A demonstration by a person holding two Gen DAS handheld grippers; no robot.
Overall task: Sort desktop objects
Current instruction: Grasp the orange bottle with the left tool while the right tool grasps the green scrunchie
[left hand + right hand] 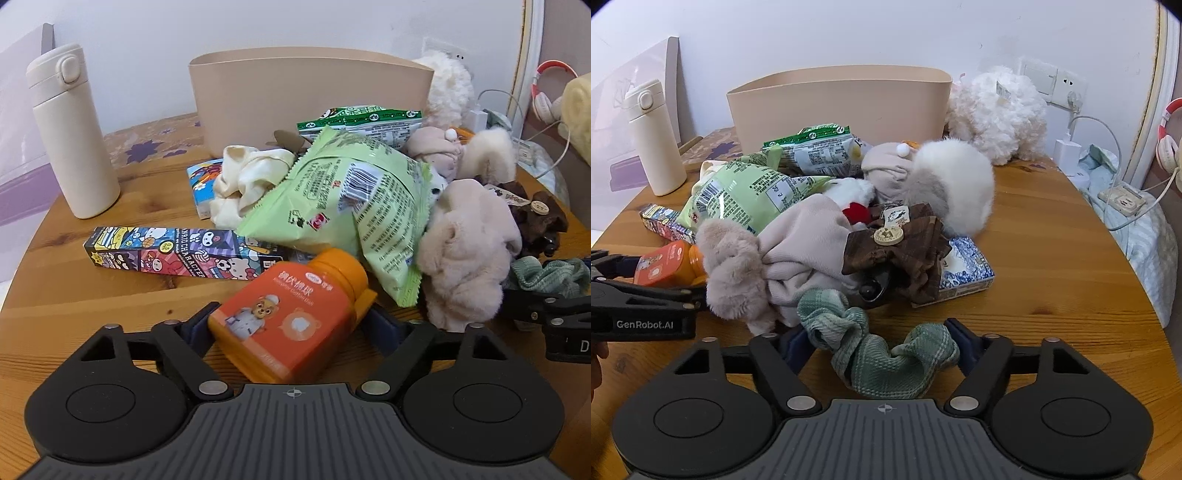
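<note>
Straddling an orange bottle (291, 314) that lies on its side at the near edge of the pile, the left tool (293, 325) has a finger on each flank of the body, apparently touching; whether it is truly clamped I cannot tell. The bottle looks like stiff, smooth plastic, probably light, and likely to slip or roll, so the flat labelled sides seem a better hold than the rounded cap. Its label is orange-red with a cartoon bear.

The right tool (882, 354) stands spread around a green checked scrunchie (879, 350) on the bench (1052, 266), to the right of the bottle. It is soft and floppy; pinching a bunched fold should hold it.

The beige bin (842, 103) stands at the far side, behind the pile.
</note>
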